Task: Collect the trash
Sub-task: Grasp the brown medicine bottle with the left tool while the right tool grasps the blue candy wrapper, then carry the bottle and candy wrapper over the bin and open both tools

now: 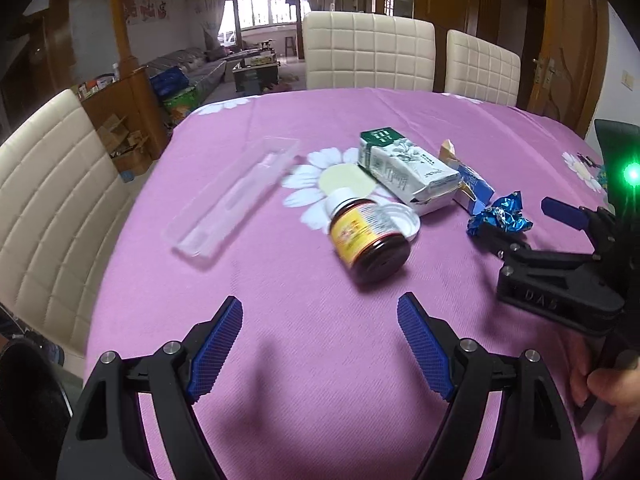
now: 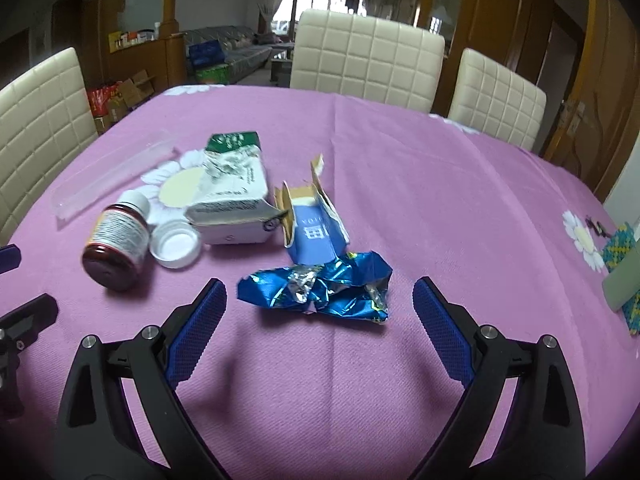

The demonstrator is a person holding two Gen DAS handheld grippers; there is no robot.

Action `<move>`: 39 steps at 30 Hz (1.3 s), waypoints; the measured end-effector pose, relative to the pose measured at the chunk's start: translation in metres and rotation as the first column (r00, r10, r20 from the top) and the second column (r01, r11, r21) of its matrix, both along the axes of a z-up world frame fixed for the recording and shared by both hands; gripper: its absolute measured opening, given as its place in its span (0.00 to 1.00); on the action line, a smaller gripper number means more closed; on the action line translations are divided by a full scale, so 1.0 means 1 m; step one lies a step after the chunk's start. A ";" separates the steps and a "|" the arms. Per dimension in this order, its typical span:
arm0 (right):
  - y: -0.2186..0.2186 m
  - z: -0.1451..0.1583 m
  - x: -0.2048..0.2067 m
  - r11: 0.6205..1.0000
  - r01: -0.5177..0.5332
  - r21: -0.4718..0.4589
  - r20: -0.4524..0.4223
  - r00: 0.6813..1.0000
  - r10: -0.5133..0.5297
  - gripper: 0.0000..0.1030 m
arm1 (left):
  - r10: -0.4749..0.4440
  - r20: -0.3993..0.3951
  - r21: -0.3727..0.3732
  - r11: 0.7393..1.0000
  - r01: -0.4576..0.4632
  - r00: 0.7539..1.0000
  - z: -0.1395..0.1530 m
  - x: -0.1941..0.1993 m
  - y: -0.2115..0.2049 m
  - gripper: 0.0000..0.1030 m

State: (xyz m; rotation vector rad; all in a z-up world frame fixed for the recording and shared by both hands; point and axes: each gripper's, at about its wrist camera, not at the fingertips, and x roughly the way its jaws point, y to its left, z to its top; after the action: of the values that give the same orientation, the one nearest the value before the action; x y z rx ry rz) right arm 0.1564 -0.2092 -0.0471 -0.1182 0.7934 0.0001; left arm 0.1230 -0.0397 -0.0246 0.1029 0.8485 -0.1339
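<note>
A round table (image 1: pixel 280 380) with a pink cloth printed with white daisies carries all the trash, and cream quilted chairs (image 1: pixel 368 52) stand around it.

The left gripper (image 1: pixel 320 340) hangs low over the near part of the cloth with its two blue pads spread wide, and nothing is between them. The right gripper (image 2: pixel 320 312) is also spread wide and holds nothing. In the left wrist view it comes in from the right side, and one of its fingers lies just beside the foil wrapper.

A long clear plastic tray (image 1: pixel 236 200) lies on the left part of the table, apart from the other pieces. A white and green carton (image 1: pixel 404 172), crushed and torn at one end, lies on its side in the middle. A smaller blue carton (image 2: pixel 316 232), torn open at the top, lies just beside it on the right.

A crumpled blue foil wrapper (image 2: pixel 320 288) rests on the cloth in front of the blue carton, directly ahead of the open right gripper, near its pads but not between them.

A dark brown bottle (image 1: pixel 368 244) with a yellow label lies on its side, ahead of the left gripper. A white cap (image 1: pixel 400 220) lies open side up, touching the bottle.
</note>
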 end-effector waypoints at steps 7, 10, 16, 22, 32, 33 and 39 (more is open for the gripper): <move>-0.008 -0.012 0.013 0.999 -0.009 0.042 -0.093 0.996 0.013 0.43 | 0.019 0.007 0.080 0.997 -0.019 1.000 -0.013 0.032 -0.025 0.76; -0.012 -0.012 0.012 0.999 0.007 0.042 -0.089 0.996 -0.003 0.34 | 0.024 0.002 0.075 0.997 -0.024 1.000 -0.018 0.042 -0.027 0.76; -0.015 -0.010 0.001 0.999 0.011 0.046 -0.082 0.997 -0.007 0.30 | 0.001 -0.006 0.053 0.999 -0.001 1.000 -0.021 0.044 -0.023 0.48; -0.015 -0.002 -0.012 0.996 -0.006 0.094 -0.076 0.997 0.013 0.30 | -0.014 -0.006 0.030 0.999 0.014 1.000 -0.016 0.028 -0.010 0.48; 0.022 0.021 -0.052 0.990 -0.129 0.059 -0.021 0.991 0.130 0.30 | -0.028 0.042 -0.005 1.000 0.029 0.999 0.000 -0.024 0.021 0.47; 0.028 0.022 -0.055 0.988 -0.146 0.054 -0.015 0.989 0.147 0.30 | -0.023 0.051 -0.007 1.000 0.024 0.998 0.002 -0.031 0.026 0.47; 0.060 0.027 -0.067 0.973 -0.227 0.035 -0.006 0.974 0.228 0.30 | -0.004 0.079 -0.011 1.000 0.005 0.997 0.010 -0.056 0.052 0.47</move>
State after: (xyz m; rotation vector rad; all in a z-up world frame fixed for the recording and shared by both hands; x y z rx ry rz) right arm 0.0891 -0.1489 -0.0200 -0.1760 0.7859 0.2315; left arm 0.0673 0.0118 -0.0150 0.0985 0.7684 -0.1378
